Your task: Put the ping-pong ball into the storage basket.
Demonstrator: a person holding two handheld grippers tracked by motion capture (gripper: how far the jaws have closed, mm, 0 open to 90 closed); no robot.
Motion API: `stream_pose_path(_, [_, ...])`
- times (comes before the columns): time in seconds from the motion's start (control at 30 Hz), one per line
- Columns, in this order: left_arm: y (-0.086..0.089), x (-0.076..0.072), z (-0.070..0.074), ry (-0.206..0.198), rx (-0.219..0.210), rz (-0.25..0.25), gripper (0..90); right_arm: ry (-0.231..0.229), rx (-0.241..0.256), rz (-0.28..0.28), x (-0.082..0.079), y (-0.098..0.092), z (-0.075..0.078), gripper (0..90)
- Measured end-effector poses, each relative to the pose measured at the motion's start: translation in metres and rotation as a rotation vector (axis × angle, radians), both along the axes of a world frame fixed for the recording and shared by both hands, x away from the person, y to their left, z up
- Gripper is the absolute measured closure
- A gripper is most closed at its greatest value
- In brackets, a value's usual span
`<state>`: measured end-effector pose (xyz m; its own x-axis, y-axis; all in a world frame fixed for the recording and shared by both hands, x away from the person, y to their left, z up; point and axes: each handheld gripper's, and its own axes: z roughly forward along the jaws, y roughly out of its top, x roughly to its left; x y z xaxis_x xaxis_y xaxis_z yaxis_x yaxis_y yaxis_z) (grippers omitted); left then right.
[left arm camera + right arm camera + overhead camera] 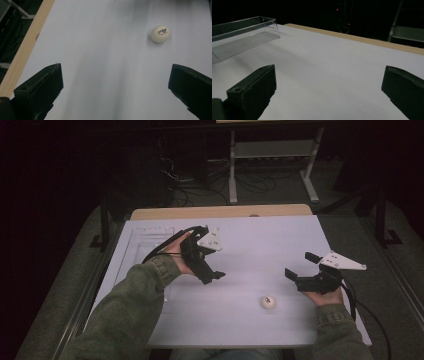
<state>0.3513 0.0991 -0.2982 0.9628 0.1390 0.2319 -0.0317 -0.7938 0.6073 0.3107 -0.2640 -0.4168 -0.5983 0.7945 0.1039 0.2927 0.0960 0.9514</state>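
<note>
A white ping-pong ball [268, 301] with a red and black logo lies on the white table sheet [250, 245], near the front and between the two hands. In the left gripper view the ball [160, 34] rests ahead and to the right of the jaws. My left gripper [211, 256] is held left of centre, open and empty, and its jaws [115, 82] stand wide apart over bare sheet. My right gripper [301, 264] hovers to the right of the ball, open and holding nothing, its jaws [328, 85] spread wide and aimed toward the far left.
A clear plastic tray [142, 245] lies along the sheet's left side, also visible as the tray [244, 32] at upper left. A wooden table edge [220, 212] runs along the back. Beyond it are a metal stand [272, 160] and cables on a dark floor.
</note>
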Motion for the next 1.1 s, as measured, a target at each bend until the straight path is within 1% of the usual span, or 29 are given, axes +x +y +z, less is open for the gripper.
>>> stream_pose_path(0.07, [-0.005, 0.000, -0.001, 0.008, 0.008, -0.010, 0.0, 0.000, 0.000, -0.001, 0.000, 0.000, 0.000, 0.0])
stream_pose_path(0.17, [-0.012, 0.001, -0.005, 0.020, 0.033, -0.033, 0.0, -0.002, 0.003, -0.003, -0.001, -0.001, 0.000, 0.0])
stream_pose_path(0.27, [-0.019, 0.003, -0.008, 0.026, 0.049, -0.044, 0.0, -0.001, 0.005, -0.003, -0.001, -0.001, 0.000, 0.0])
stream_pose_path(0.5, [-0.031, 0.005, -0.009, 0.039, 0.057, -0.063, 0.0, -0.001, 0.006, -0.001, -0.001, -0.001, 0.000, 0.0])
stream_pose_path(0.67, [-0.038, 0.005, -0.011, 0.045, 0.073, -0.081, 0.0, -0.002, 0.011, -0.001, -0.001, -0.002, 0.001, 0.0])
stream_pose_path(0.97, [-0.050, 0.005, -0.012, 0.044, 0.085, -0.105, 0.0, -0.002, 0.013, 0.000, -0.001, -0.002, 0.001, 0.0])
stream_pose_path(1.1, [-0.055, 0.005, -0.014, 0.048, 0.097, -0.115, 0.0, -0.002, 0.013, 0.002, -0.001, -0.002, 0.001, 0.0])
